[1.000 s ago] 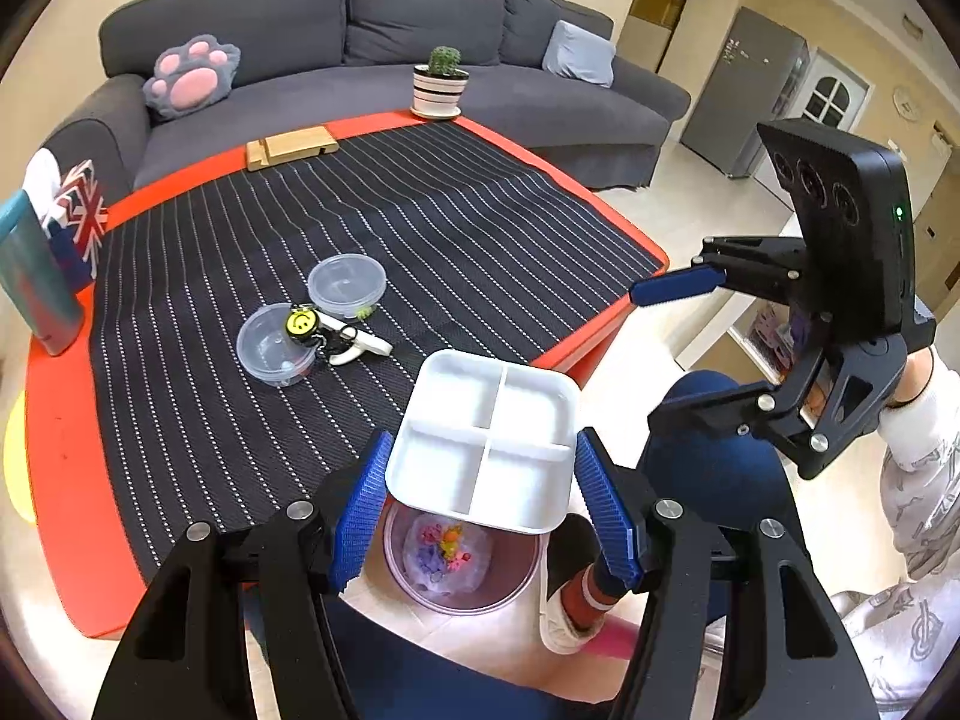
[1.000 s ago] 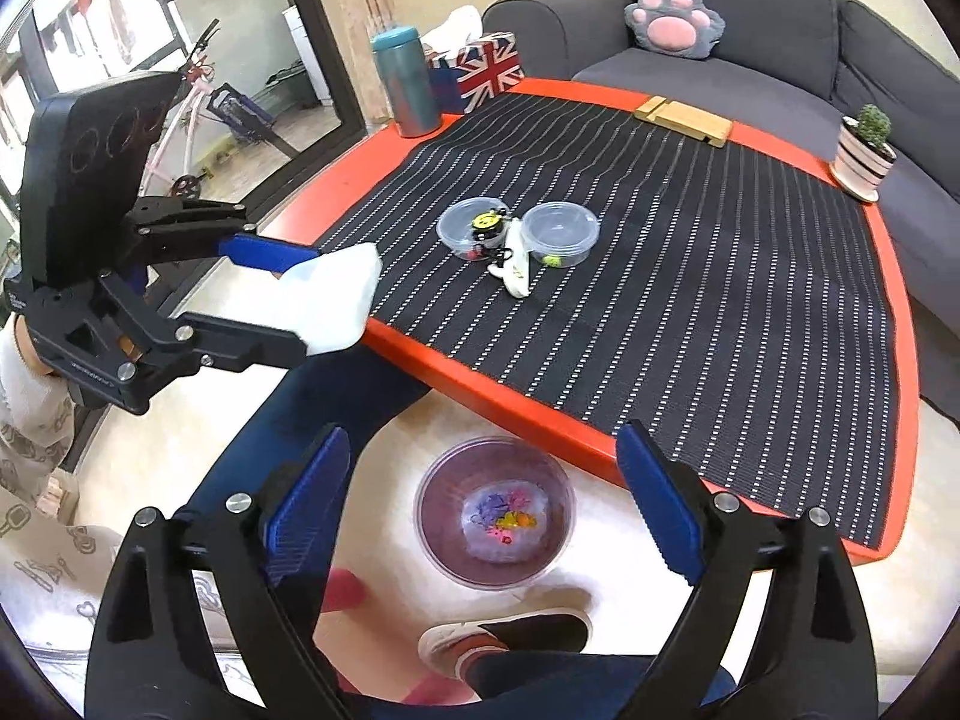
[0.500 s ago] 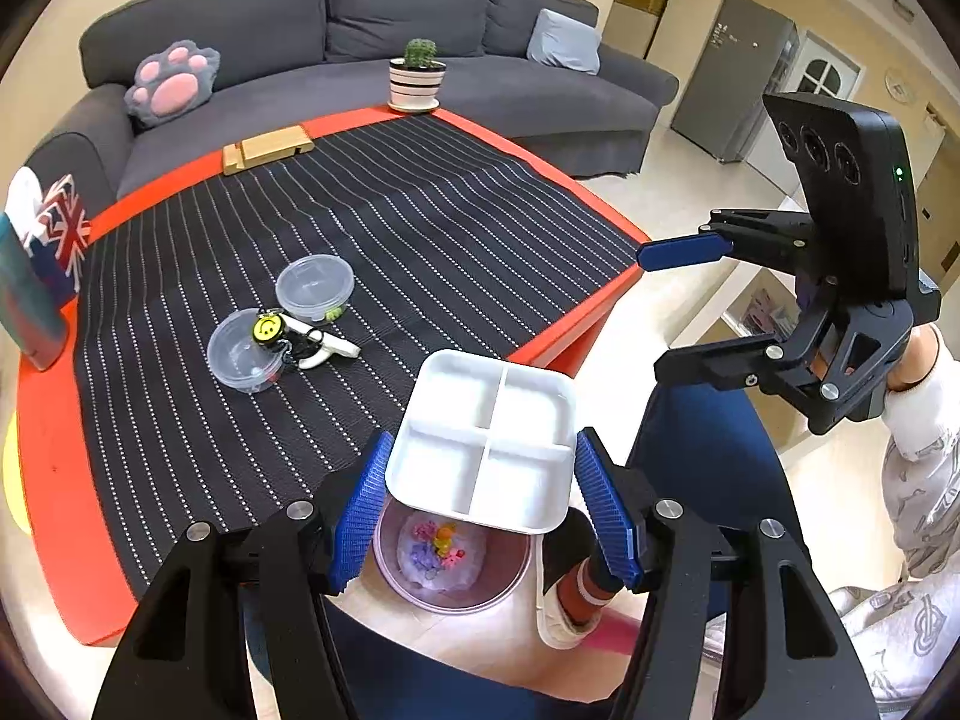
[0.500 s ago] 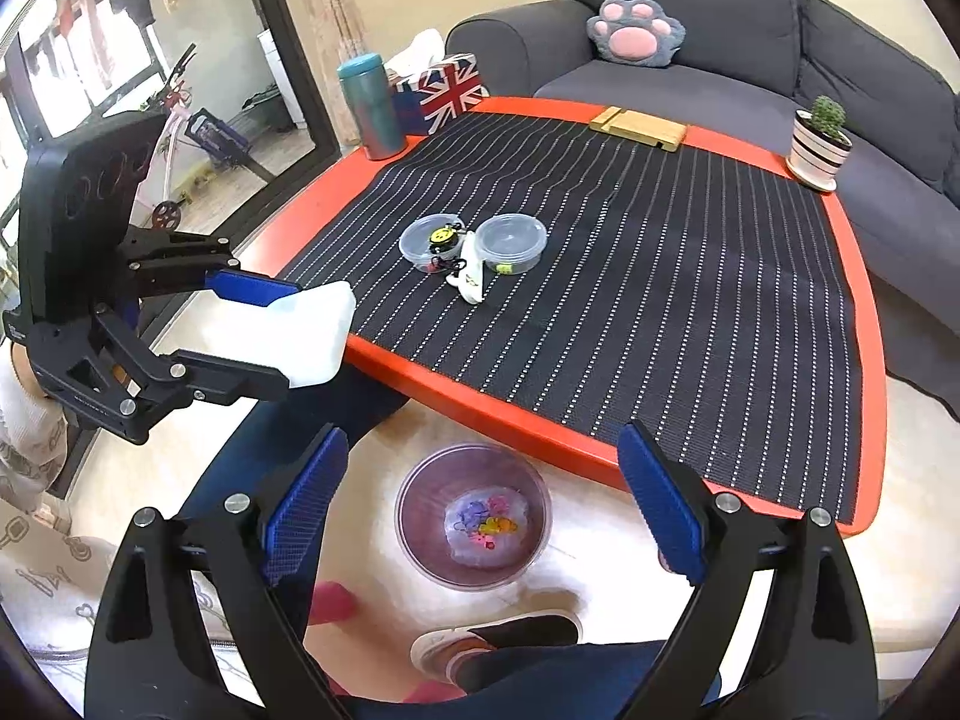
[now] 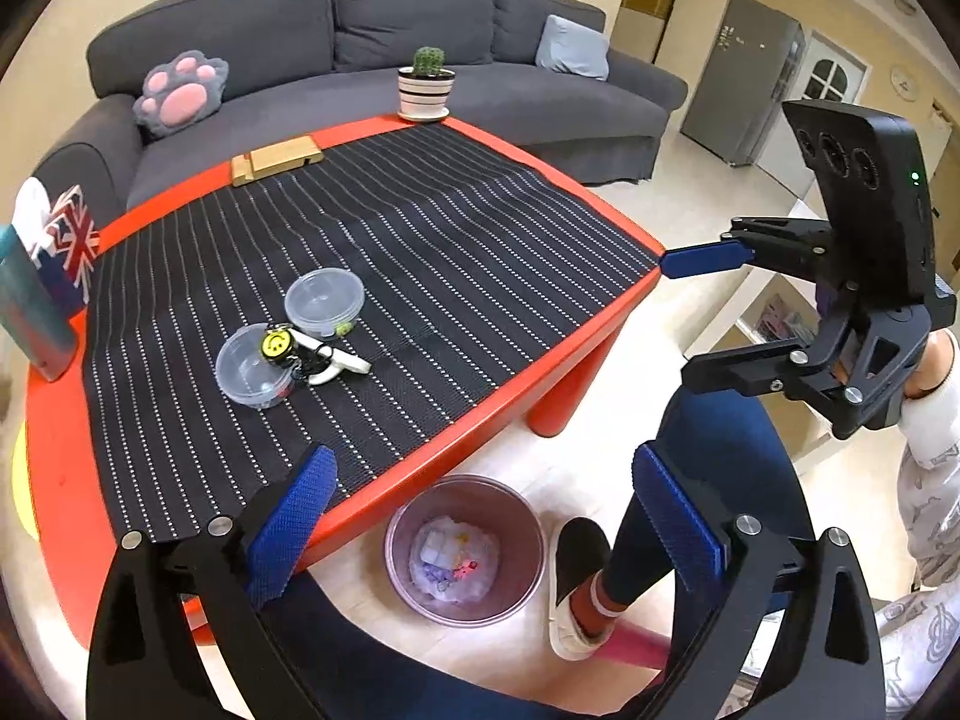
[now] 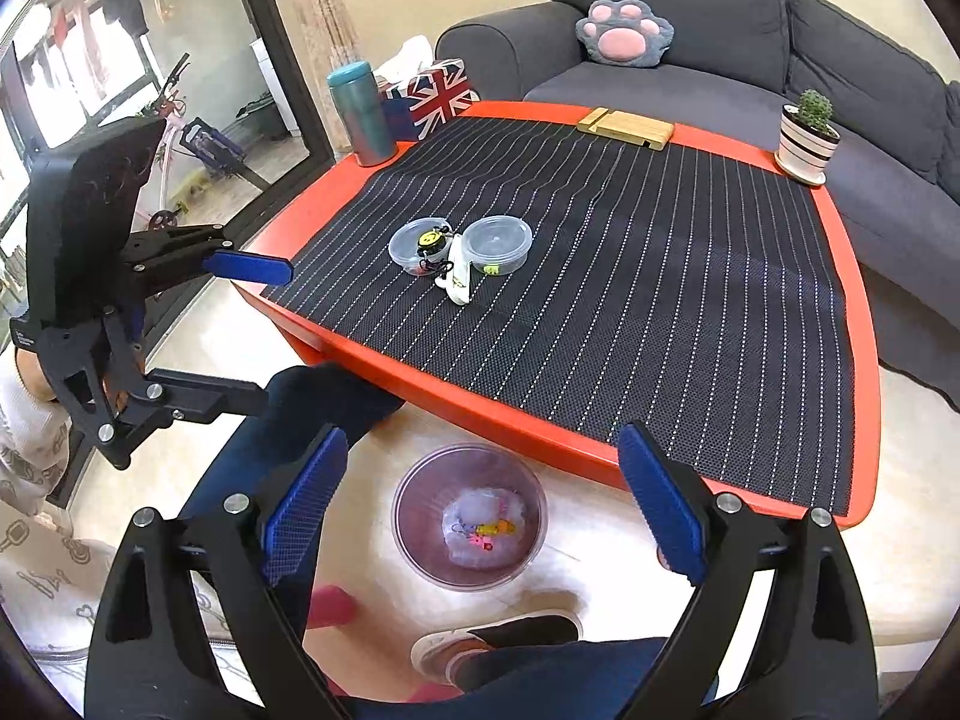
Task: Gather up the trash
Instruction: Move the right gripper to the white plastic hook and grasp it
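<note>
Jaws of the left gripper [image 5: 477,516] opening, nothing between them, hung over the waste bin [image 5: 465,549] on the floor, presumably for a straight drop. Bin parked just off the red bench [image 5: 54,480] edge, within easy reach. Remaining trash, two clear tubs [image 5: 288,336] and small clutter, left mid-bench. Right gripper [image 6: 480,510] likewise spread wide, empty, above the bin.

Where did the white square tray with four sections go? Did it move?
Yes. It left the left tool, whose jaws are opening with nothing between them, and appears to have dropped into the round purple bin beside the red table.
</note>
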Action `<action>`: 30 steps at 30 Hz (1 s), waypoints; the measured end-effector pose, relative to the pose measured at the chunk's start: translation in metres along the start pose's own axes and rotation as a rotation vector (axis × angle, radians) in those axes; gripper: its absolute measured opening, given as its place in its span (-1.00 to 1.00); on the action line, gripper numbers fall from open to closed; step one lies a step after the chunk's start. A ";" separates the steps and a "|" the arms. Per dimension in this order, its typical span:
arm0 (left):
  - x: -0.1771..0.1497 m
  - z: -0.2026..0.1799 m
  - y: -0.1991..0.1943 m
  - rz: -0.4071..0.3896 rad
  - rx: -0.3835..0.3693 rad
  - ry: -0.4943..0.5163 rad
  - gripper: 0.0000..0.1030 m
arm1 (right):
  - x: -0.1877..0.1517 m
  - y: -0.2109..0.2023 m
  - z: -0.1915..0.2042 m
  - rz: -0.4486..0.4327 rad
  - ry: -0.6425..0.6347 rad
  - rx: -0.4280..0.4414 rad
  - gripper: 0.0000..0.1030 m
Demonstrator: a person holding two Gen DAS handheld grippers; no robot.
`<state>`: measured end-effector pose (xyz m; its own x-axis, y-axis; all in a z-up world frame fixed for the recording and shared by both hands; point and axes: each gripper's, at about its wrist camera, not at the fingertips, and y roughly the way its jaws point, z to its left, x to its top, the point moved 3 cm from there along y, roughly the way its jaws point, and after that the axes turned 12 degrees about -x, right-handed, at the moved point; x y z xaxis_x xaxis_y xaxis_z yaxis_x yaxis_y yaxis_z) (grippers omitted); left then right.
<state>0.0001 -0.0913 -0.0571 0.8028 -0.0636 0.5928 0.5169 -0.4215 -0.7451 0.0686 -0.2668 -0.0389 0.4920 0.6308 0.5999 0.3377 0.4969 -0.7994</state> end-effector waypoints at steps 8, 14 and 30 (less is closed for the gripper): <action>-0.002 0.003 -0.005 -0.003 0.007 -0.011 0.85 | 0.001 0.002 0.005 0.003 -0.006 0.005 0.78; -0.003 0.008 -0.007 -0.007 0.017 -0.025 0.85 | 0.003 0.006 0.007 0.007 -0.006 0.015 0.88; -0.007 0.050 -0.020 -0.037 0.076 -0.113 0.85 | 0.038 0.027 0.023 0.002 -0.071 0.029 0.89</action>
<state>-0.0006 -0.0376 -0.0615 0.8087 0.0548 0.5857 0.5646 -0.3515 -0.7467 0.0784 -0.2158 -0.0367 0.4342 0.6717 0.6003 0.3134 0.5121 -0.7997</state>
